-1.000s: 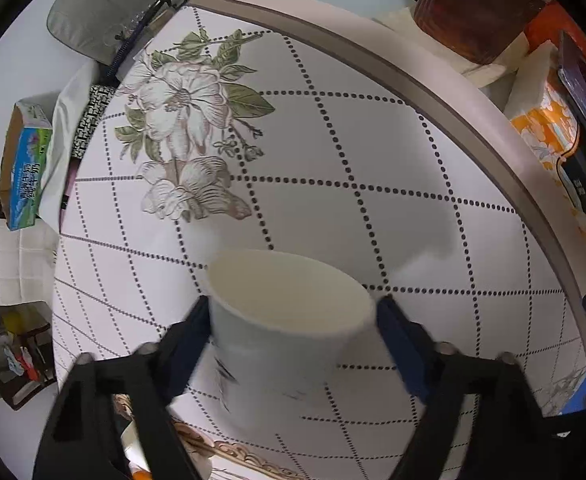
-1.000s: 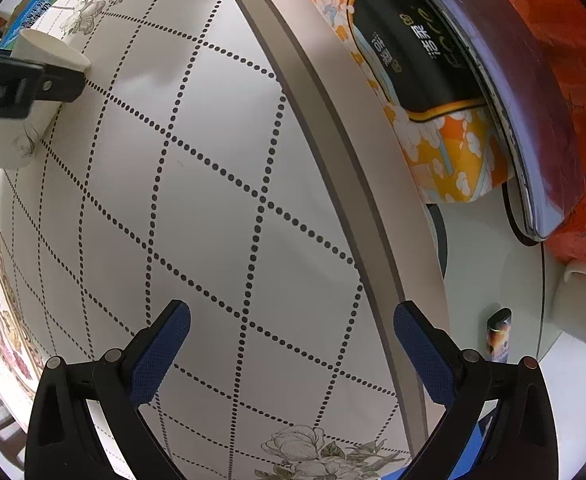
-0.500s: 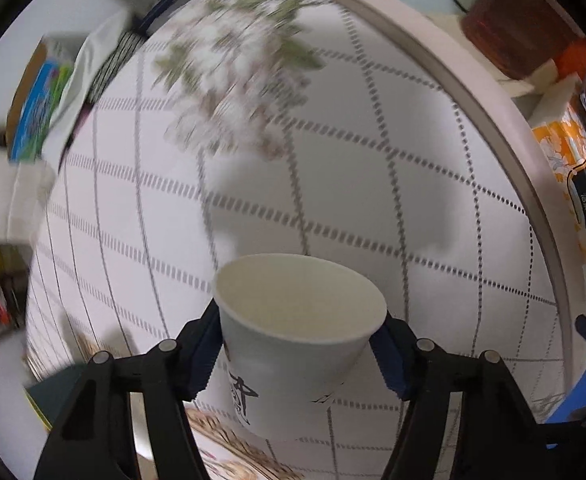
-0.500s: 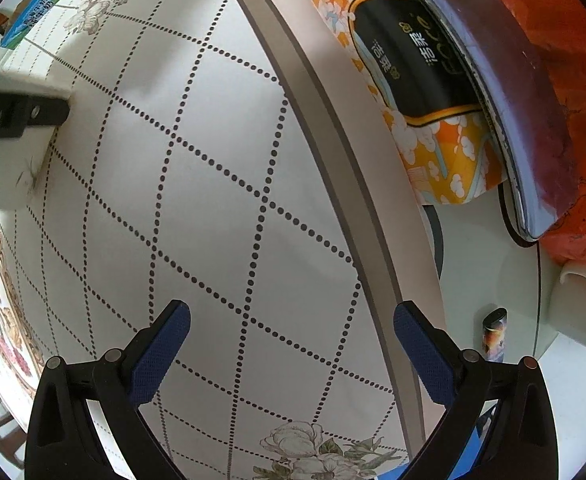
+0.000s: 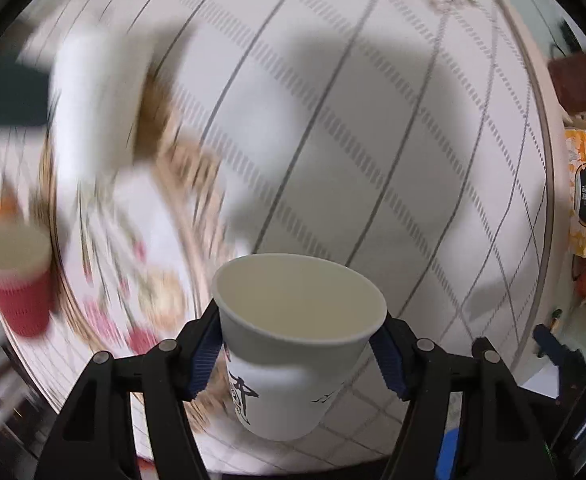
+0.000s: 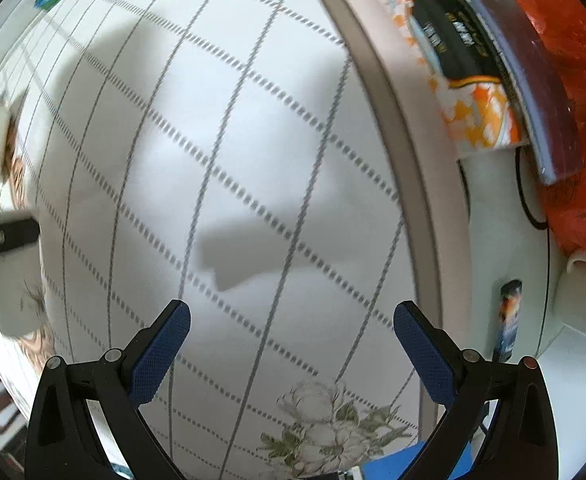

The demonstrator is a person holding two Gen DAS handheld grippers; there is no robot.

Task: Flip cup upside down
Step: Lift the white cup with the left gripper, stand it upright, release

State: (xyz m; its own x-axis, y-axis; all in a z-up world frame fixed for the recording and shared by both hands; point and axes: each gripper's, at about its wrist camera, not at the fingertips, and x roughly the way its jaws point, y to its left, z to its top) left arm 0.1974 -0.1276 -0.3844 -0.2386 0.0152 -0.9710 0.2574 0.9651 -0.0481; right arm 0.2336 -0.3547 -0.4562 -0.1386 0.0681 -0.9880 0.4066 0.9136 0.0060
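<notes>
Left gripper (image 5: pixel 298 354) clamps the white paper cup (image 5: pixel 293 344), mouth up, above the dotted tablecloth (image 5: pixel 373 140); right gripper (image 6: pixel 291 330) gapes wide, holding nothing

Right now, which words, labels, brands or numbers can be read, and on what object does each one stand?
None can be read with certainty.
White paper cup: black print, only partly in view, not legible.
Orange pack: pale characters on its black label, blurred.
Small can: print too small.
</notes>
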